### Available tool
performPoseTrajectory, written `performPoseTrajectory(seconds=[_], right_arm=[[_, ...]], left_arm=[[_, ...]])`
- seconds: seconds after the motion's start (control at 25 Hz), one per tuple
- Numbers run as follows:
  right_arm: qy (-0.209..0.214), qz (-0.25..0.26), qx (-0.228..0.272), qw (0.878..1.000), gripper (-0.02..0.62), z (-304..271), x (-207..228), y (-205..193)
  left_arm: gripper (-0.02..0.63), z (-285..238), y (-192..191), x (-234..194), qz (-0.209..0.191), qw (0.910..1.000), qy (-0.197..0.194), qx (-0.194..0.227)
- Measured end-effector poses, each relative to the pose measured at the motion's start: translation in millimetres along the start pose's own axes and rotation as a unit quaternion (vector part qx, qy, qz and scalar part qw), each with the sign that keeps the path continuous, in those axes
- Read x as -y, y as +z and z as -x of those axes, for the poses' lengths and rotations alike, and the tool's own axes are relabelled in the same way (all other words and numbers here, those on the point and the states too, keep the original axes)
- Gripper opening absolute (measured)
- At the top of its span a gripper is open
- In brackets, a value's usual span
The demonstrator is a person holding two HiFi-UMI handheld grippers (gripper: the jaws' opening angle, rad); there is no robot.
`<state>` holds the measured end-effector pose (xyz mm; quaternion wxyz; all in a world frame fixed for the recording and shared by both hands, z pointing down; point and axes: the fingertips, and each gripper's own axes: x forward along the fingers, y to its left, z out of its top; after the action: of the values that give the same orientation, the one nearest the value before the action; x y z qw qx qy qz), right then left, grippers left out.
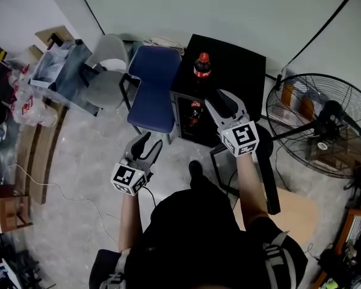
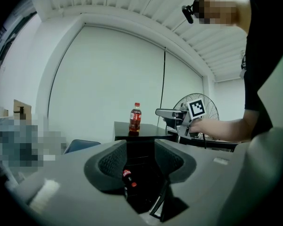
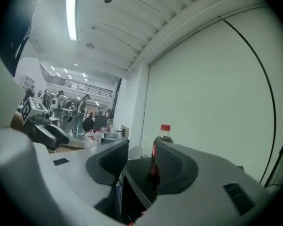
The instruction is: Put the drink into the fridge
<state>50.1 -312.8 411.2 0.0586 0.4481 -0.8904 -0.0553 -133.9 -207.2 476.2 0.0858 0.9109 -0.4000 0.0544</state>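
Currently the right gripper (image 3: 141,166) has its fingers (image 3: 177,166) set to a medium gap, with bare pads and nothing gripped. The gap is lined up on the drink (image 3: 162,138), which shows ahead between the fingers but clear of both pads. Judged purpose: a gap somewhat wider than the bottle body lets the pads pass either side before closing.

Left gripper (image 2: 140,161): fingers apart, empty, aimed at the fridge front.

In the head view the right gripper (image 1: 222,101) is held level. The drink (image 1: 202,65) is at its 11 o'clock, standing upright on top of the black fridge (image 1: 237,65). The left gripper (image 1: 151,142) sits at 8 o'clock of the right one, low and clear of the reach path.

The fridge front shows a second bottle (image 1: 195,110) inside. The door appears open, probably so the drink can go straight in.

Outward: blue chair (image 1: 153,83) at 9 o'clock of the fridge, floor fan (image 1: 325,125) at 3 o'clock.

Task status: drink not yet grasped
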Motion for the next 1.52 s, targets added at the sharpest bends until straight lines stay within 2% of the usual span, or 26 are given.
performPoseTrajectory(seconds=[0.4, 0.8, 1.2, 1.52], right_arm=[[-0.003, -0.014, -0.018, 1.000, 0.175, -46, 49, 5], [0.018, -0.003, -0.014, 1.000, 0.195, -75, 56, 18], [0.019, 0.001, -0.022, 1.000, 0.199, -104, 67, 15], [0.027, -0.006, -0.032, 0.999, 0.192, -113, 68, 9]], left_arm=[[0.184, 1, 4, -18, 0.009, 0.9988, 0.047, 0.002], [0.184, -4, 10, -19, 0.011, 0.9976, 0.068, 0.009], [0.184, 1, 6, -29, 0.016, 0.9956, 0.092, 0.012], [0.184, 2, 4, -31, 0.017, 0.9952, 0.096, 0.014]])
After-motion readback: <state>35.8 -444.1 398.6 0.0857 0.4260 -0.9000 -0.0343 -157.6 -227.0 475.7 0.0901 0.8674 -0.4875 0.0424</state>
